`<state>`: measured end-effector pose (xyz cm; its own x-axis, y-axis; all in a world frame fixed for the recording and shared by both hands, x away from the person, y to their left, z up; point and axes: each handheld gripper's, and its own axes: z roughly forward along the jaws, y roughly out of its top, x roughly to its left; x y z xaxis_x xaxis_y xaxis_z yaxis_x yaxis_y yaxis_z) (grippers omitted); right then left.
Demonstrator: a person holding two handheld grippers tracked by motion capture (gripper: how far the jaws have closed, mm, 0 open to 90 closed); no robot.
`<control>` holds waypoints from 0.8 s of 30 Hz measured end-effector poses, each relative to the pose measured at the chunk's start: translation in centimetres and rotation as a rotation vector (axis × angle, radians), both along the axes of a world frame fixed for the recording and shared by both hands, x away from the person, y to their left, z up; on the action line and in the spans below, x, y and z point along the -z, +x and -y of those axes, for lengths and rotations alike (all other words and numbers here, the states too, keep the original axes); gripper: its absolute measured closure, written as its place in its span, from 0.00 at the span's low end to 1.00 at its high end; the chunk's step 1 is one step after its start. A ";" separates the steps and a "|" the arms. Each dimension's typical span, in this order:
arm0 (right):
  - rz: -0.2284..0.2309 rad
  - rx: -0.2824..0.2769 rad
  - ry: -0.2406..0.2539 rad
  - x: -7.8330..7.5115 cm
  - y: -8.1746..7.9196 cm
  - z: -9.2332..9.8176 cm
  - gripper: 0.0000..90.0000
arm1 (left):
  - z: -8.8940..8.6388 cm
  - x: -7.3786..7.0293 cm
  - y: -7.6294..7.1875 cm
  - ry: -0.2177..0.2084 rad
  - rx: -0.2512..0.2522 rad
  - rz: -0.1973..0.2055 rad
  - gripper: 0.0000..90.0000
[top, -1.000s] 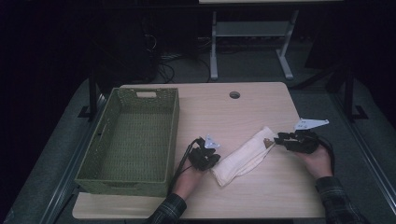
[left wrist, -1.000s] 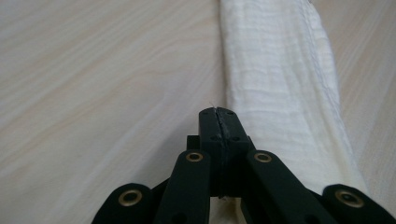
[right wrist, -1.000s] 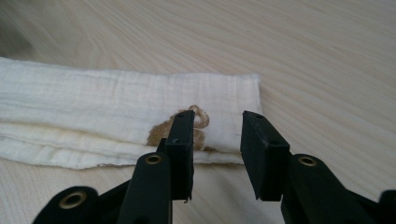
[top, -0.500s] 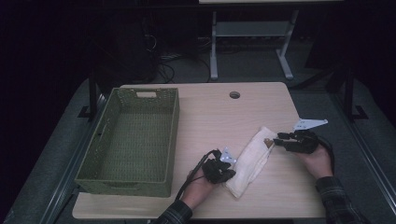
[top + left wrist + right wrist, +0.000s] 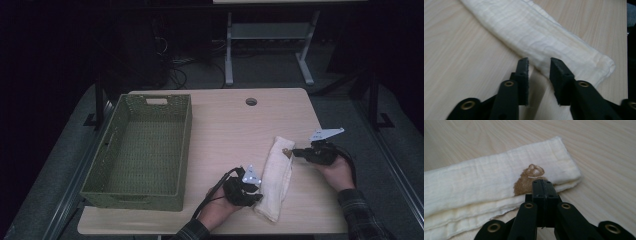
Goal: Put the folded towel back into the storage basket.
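green basket [image 5: 142,150] left of towel [image 5: 276,175], table [image 5: 225,125]

An empty green woven basket [image 5: 140,150] sits on the left of the wooden table [image 5: 230,125]

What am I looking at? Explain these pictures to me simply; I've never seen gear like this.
There is no robot: a person at a table holds a two-jaw hand tool in each hand. The high view looks down from above. The other two come from cameras riding on each tool, looking along its black jaws. On the table sit an empty green woven basket and a folded cream cloth with a brown stain. The left gripper has just been opening; its jaws stand apart at the cloth's edge, gripping nothing. The right gripper has just closed at the stained end; whether it pinches a layer is unclear.
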<state>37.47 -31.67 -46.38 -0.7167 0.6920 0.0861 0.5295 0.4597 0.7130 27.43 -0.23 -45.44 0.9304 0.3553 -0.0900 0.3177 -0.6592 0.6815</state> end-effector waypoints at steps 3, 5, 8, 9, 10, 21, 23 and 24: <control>-0.006 -0.013 -0.017 0.4 0.4 -0.3 1.00 | -1.1 -0.1 0.3 -0.014 -0.015 -0.007 0.62; -0.016 -0.013 -0.019 0.5 0.6 -0.6 1.00 | -1.9 -0.2 0.6 -0.015 -0.015 -0.015 0.57; -0.021 -0.025 -0.013 0.6 1.2 -1.2 1.00 | -2.9 -0.4 1.0 -0.033 -0.045 -0.024 0.54; -0.020 -0.031 -0.011 0.6 1.3 -1.4 1.00 | -3.1 -0.4 1.1 -0.036 -0.050 -0.021 0.53; -0.019 -0.039 -0.010 0.7 1.5 -1.6 1.00 | -3.3 -0.5 1.2 -0.041 -0.058 -0.022 0.53; -0.019 -0.113 -0.011 0.7 3.2 -5.9 1.00 | -4.1 -0.9 1.5 -0.063 -0.059 -0.013 0.50; -0.025 -0.126 -0.012 0.6 3.4 -6.7 1.00 | -4.1 -0.9 1.5 -0.072 -0.047 -0.004 0.49; -0.023 -0.141 -0.012 0.6 3.5 -7.2 1.00 | -4.0 -1.0 1.5 -0.076 -0.038 0.000 0.48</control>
<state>40.98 -24.50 -47.00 -0.8051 0.5854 0.0959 0.4748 0.5389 0.6958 28.95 3.82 -44.45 0.9165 0.3820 -0.1185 0.3415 -0.5930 0.7292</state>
